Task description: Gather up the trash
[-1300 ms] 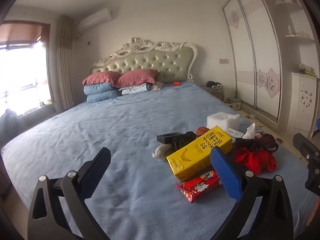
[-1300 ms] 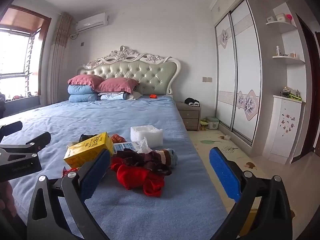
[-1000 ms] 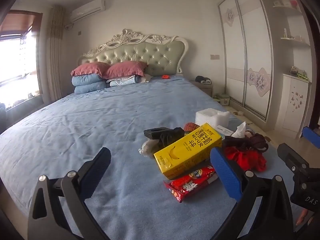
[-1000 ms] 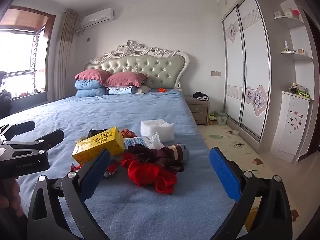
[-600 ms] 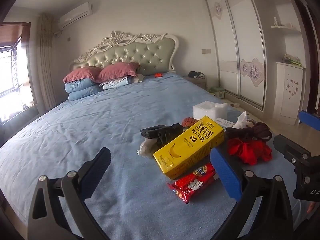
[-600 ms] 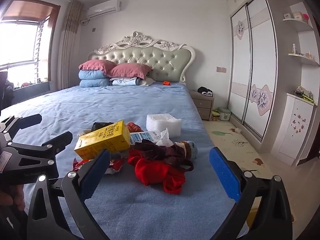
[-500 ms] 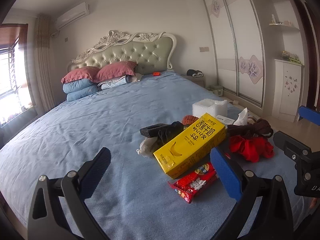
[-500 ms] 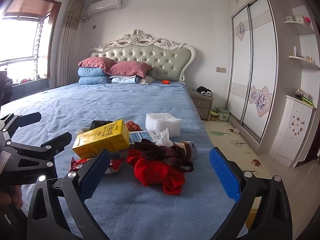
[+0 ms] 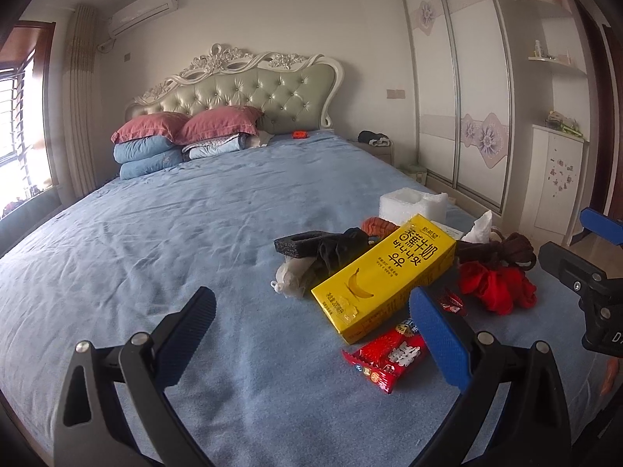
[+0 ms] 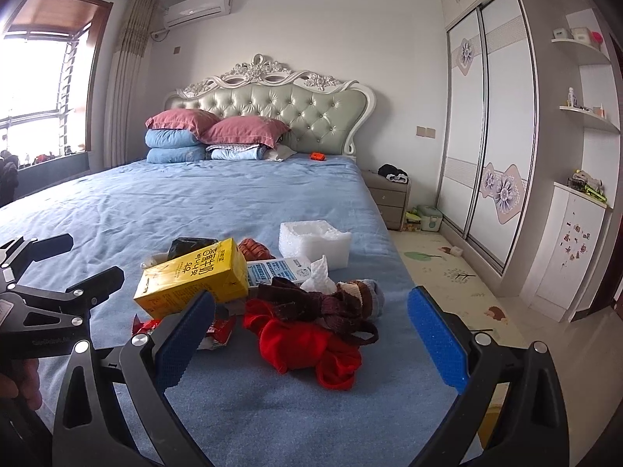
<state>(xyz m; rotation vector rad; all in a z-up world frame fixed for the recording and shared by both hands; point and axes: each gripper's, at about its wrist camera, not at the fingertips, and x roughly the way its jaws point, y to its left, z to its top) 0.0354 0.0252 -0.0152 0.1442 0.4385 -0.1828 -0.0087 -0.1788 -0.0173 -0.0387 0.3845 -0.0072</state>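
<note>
A pile lies near the foot of the blue bed point(image 9: 163, 233). It holds a yellow banana-milk carton point(image 9: 383, 274) point(image 10: 198, 276), a red snack wrapper point(image 9: 383, 354) point(image 10: 218, 329), a white foam block point(image 9: 410, 206) point(image 10: 313, 239), a black foam piece point(image 9: 298, 243), a crumpled tissue point(image 10: 317, 272) and a blue-and-white box point(image 10: 278, 268). Red cloth point(image 10: 307, 342) point(image 9: 496, 286) and a brown knitted piece point(image 10: 311, 303) lie among them. My left gripper point(image 9: 311, 338) hovers open just short of the carton and wrapper. My right gripper point(image 10: 307, 342) hovers open over the red cloth.
Pillows and folded quilts point(image 10: 187, 140) sit by the padded headboard point(image 10: 272, 116). A small orange item point(image 10: 317, 155) lies near them. A nightstand point(image 10: 389, 194), a sliding wardrobe point(image 10: 486, 148) and a white cabinet point(image 10: 572, 249) line the right side; a play mat point(image 10: 447, 268) covers the floor.
Both grippers have swung a little right and dropped closer to the pile. Both stay open, and nothing on the bed has moved.
</note>
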